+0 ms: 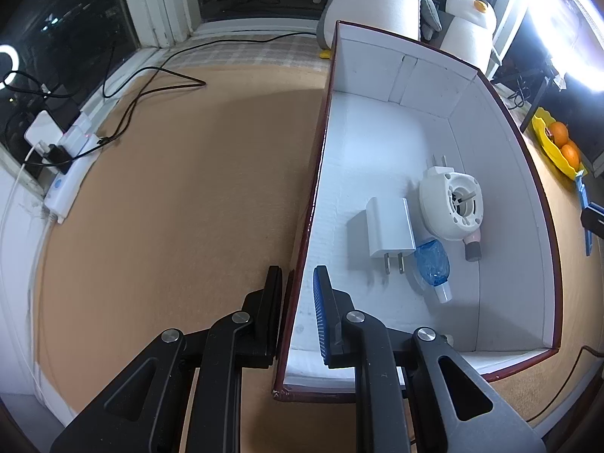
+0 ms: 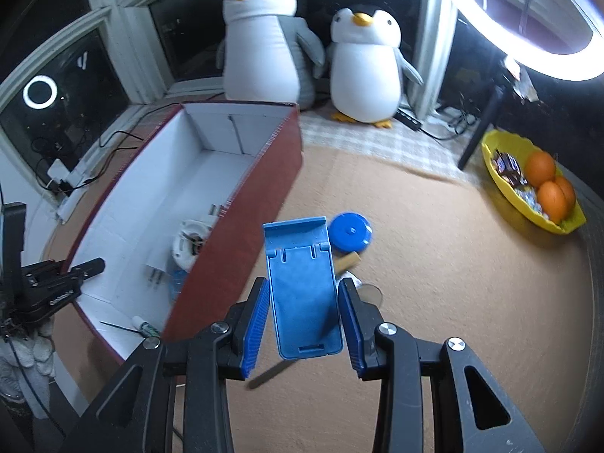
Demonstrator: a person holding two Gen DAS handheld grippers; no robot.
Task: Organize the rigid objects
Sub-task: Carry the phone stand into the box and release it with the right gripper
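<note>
My right gripper (image 2: 304, 319) is clamped on a blue plastic phone stand (image 2: 302, 290), which sits at the lower centre of the right wrist view, lifted clear of the tan tabletop (image 2: 472, 302), with its shadow lying just below it. My left gripper (image 1: 298, 302) is pinched shut on the near left wall of the red-sided box (image 1: 305, 226), one finger outside and one inside, steadying it. The main risk I see is the stand slipping: my pads press only its two long smooth edges, so a tilt on the way over could let it pivot or drop short of the box. Its upper lip could also catch the red wall at centre left of the right view if I carry it too low. Dropping it from too high may knock the things already inside: the white wall charger (image 1: 389, 232), the round white plastic part (image 1: 453, 204) and the small blue bottle (image 1: 434, 264), which lie close together in the right half of the left wrist view. The stand itself is a flat, hard, matte blue slab with a folded lip at the top, two slots under it and one slot near the bottom. A blue round lid (image 2: 349, 232) waits on the table just behind it.
</note>
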